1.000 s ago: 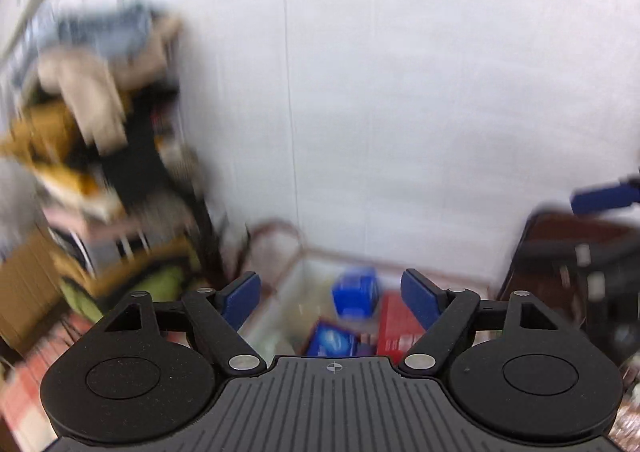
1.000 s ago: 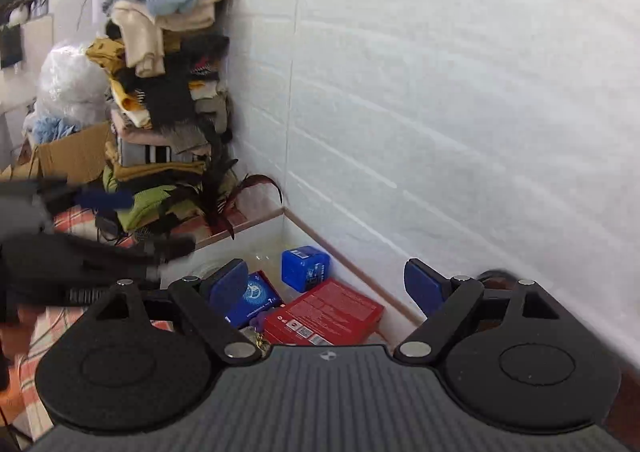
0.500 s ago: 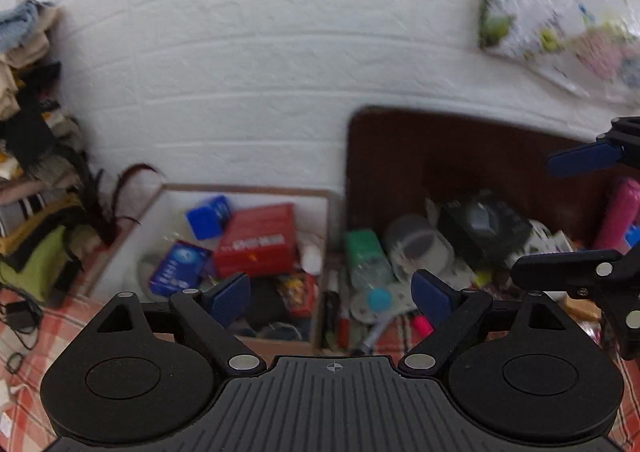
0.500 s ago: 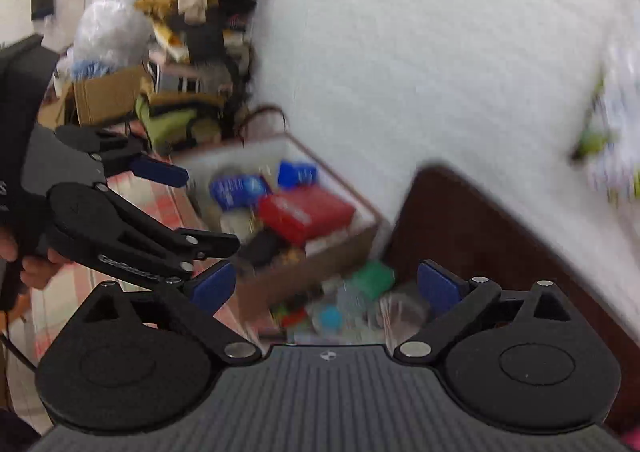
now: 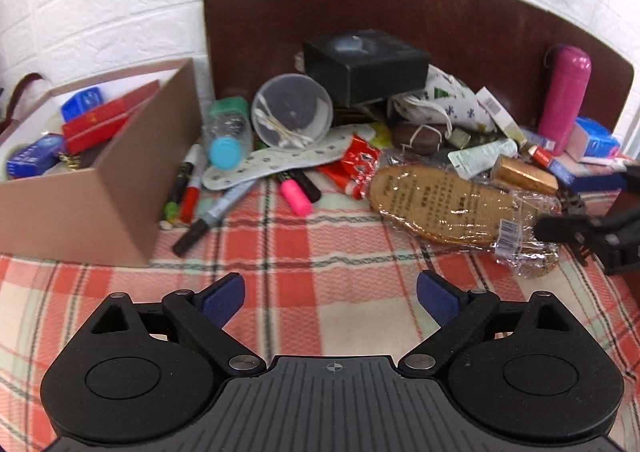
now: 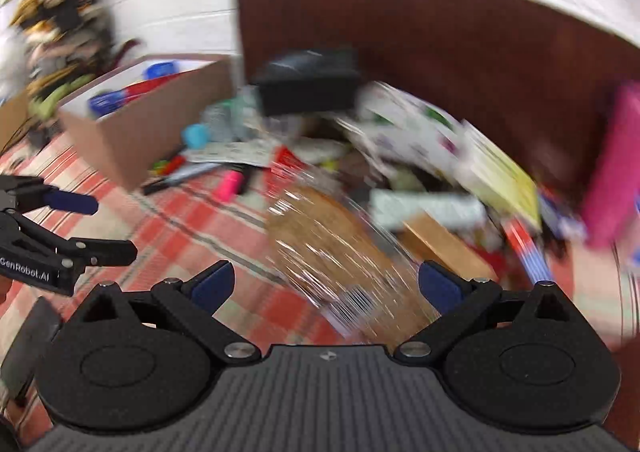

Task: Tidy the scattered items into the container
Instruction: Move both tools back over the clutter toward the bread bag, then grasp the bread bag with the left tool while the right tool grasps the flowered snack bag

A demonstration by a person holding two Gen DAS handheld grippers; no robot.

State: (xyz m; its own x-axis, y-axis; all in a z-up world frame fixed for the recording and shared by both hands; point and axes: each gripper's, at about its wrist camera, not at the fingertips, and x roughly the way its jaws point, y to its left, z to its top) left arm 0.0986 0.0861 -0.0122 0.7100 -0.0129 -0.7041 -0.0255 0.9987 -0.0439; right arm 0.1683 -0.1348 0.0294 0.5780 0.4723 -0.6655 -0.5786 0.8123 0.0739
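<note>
Cardboard box (image 5: 96,188) sits on the plaid bedspread (image 5: 320,252), open top up, and serves as my landmark. Inside it already: a red flat carton (image 5: 102,120), a small blue box (image 5: 82,100) toward the box's far wall, a blue packet (image 5: 30,158) at its near-left corner, which suits a container meant to collect things. Just right of the box, markers (image 5: 192,182) lie against its side wall, with a capped bottle (image 5: 226,136) and a clear round tub of cotton swabs (image 5: 292,110) beyond them. Farther right of the box a white insole (image 5: 280,162), a pink highlighter (image 5: 295,196) and a black carton (image 5: 364,60) atop the heap against the brown headboard (image 5: 400,0). Well right of the box, a wrapped brown insole (image 5: 444,208), and farthest, a pink flask (image 5: 564,92) upright. Left gripper (image 5: 330,298) hangs over bare plaid, near side of the box, tongs spread wide, nothing between them. Right gripper (image 6: 326,284) likewise splayed and empty, aimed at the wrapped insole (its view is badly smeared), likely the next pick. Much clutter lies outside the box.
</note>
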